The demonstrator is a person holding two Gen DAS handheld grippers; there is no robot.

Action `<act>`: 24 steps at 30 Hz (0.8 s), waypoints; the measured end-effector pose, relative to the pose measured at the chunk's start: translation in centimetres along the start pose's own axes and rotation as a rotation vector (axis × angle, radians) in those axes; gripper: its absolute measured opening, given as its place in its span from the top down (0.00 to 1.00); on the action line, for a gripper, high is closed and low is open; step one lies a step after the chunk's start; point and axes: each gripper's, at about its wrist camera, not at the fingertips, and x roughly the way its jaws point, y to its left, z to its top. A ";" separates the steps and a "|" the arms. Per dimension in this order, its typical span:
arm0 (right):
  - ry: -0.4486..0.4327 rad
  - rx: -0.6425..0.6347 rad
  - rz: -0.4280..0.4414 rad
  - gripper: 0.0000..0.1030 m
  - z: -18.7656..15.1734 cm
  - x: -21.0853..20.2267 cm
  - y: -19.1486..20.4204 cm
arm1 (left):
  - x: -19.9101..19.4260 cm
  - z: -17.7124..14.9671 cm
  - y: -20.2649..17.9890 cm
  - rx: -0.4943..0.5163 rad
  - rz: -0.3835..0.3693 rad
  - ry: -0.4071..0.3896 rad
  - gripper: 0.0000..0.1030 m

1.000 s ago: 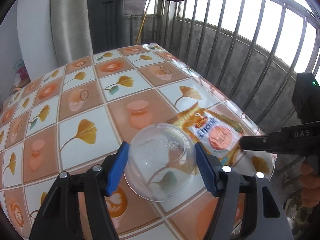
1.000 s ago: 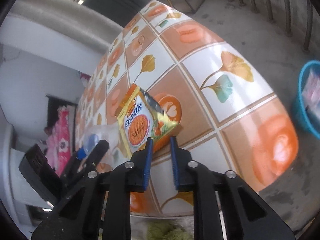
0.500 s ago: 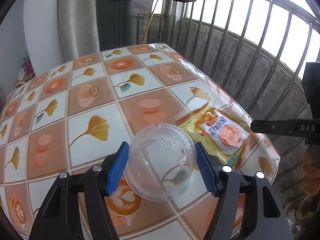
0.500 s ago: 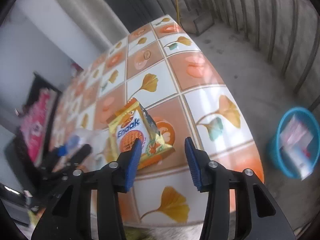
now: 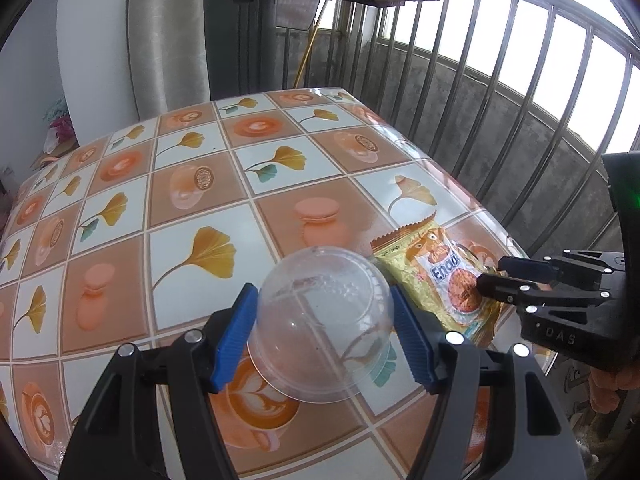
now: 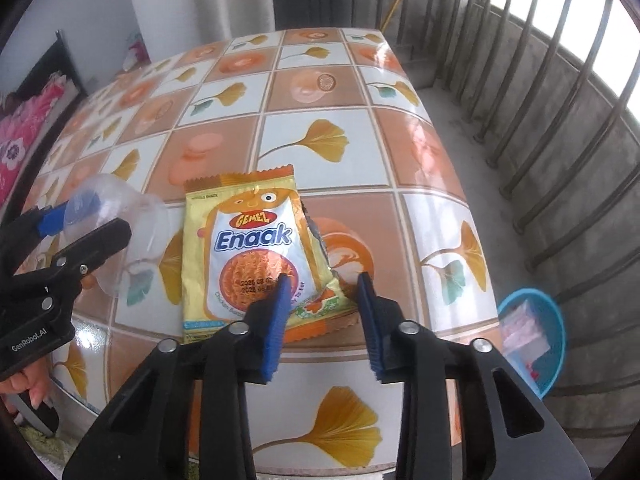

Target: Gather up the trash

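While the left gripper (image 5: pixel 324 334) clamps the clear plastic cup (image 5: pixel 322 320) over the table (image 5: pixel 192 200), the right gripper (image 6: pixel 324 300) – jaws closing, pads not yet pressing – straddles the snack packet's (image 6: pixel 248 252) near corner.

table (image 5: pixel 120 208): tiled leaf-print cloth | metal railing (image 5: pixel 500 92) with daylight behind | grey curtain (image 5: pixel 166 36) by white wall (image 5: pixel 92 60) | concrete floor (image 6: pixel 460 120) | blue basin (image 6: pixel 554 320) on the floor
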 end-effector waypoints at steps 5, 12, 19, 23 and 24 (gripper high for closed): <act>0.005 0.037 0.010 0.82 0.2 0.0 -0.6 | 0.0 0.0 0.3 -0.007 0.001 -0.002 0.36; -0.015 0.063 0.019 0.86 0.5 -0.5 -0.3 | -0.1 -0.1 0.2 -0.015 0.009 -0.009 0.36; -0.057 0.085 0.023 0.89 1.1 -1.7 -0.8 | -0.2 -0.1 0.2 -0.017 0.013 -0.008 0.36; -0.085 0.095 0.021 0.90 1.4 -2.5 -1.1 | -0.2 0.0 0.2 -0.015 0.012 -0.010 0.37; -0.092 0.098 0.022 0.91 1.5 -2.7 -1.2 | -0.3 0.1 0.1 -0.012 0.012 -0.014 0.37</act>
